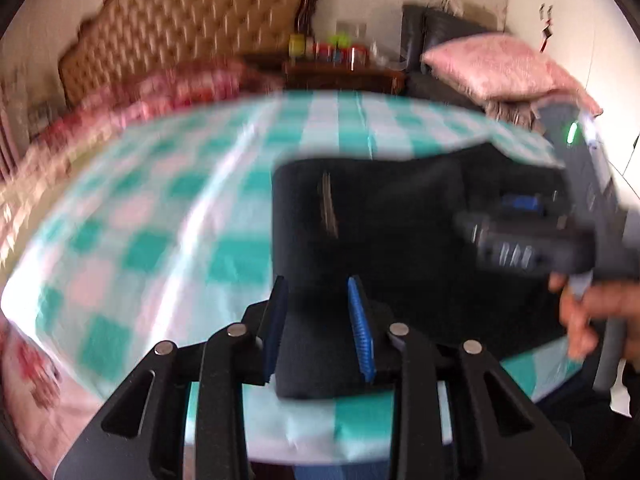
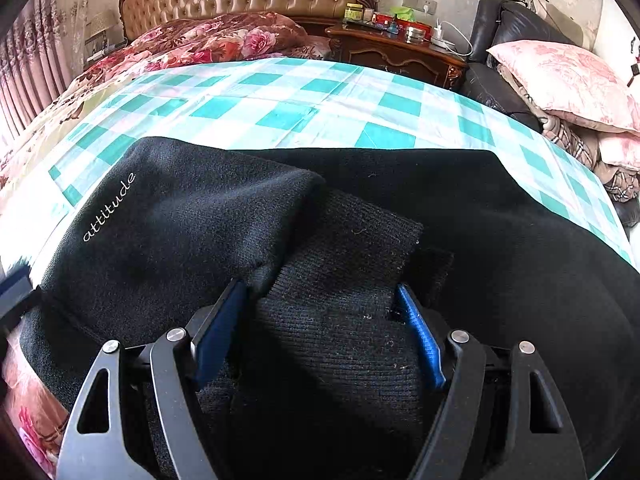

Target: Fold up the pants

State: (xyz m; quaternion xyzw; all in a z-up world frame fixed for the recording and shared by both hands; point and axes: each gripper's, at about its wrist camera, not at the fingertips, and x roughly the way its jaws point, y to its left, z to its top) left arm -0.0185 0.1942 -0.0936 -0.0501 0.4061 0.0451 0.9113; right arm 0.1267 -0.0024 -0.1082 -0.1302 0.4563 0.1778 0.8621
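The black pants (image 2: 360, 240) lie folded on the checked sheet (image 2: 280, 100), toward 5 o'clock. The left gripper (image 1: 320, 320) is released over their near edge. The right gripper (image 2: 324, 332) straddles the ribbed cuff (image 2: 340, 320), not clamped.

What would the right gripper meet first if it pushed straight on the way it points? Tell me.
The black pants. The right gripper points down into the ribbed cuff bunched between its open jaws, so it would press into that fabric at once, with the checked sheet beneath. Contact already looks close; depth is unclear.
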